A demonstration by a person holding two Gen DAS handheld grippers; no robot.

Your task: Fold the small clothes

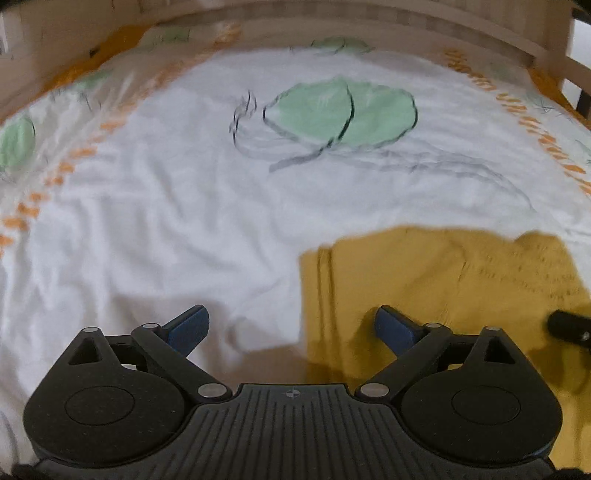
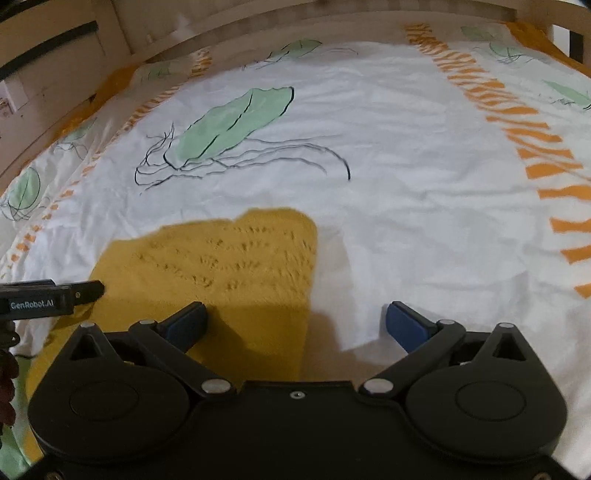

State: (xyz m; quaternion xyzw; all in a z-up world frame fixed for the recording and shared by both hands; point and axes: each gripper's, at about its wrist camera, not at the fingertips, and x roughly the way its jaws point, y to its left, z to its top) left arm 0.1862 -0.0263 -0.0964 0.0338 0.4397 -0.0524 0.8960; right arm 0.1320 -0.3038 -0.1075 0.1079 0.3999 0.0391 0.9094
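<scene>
A small mustard-yellow garment [image 1: 436, 291] lies flat on the white bedsheet [image 1: 177, 206], its surface crinkled with stitched rows. In the left wrist view my left gripper [image 1: 291, 326] is open over the garment's left edge; the right blue pad is above the cloth, the left one above the sheet. In the right wrist view the yellow garment [image 2: 229, 266] fills the lower left, and my right gripper [image 2: 295, 323] is open over its right edge, with nothing between the pads. The other gripper's black tip [image 2: 85, 291] shows at the left.
The sheet [image 2: 406, 177] bears green leaf prints [image 2: 236, 122] and orange striped bands [image 2: 528, 136]. A wooden bed frame [image 1: 332, 22] curves round the far side. A dark gripper part [image 1: 569, 326] shows at the right edge of the left wrist view.
</scene>
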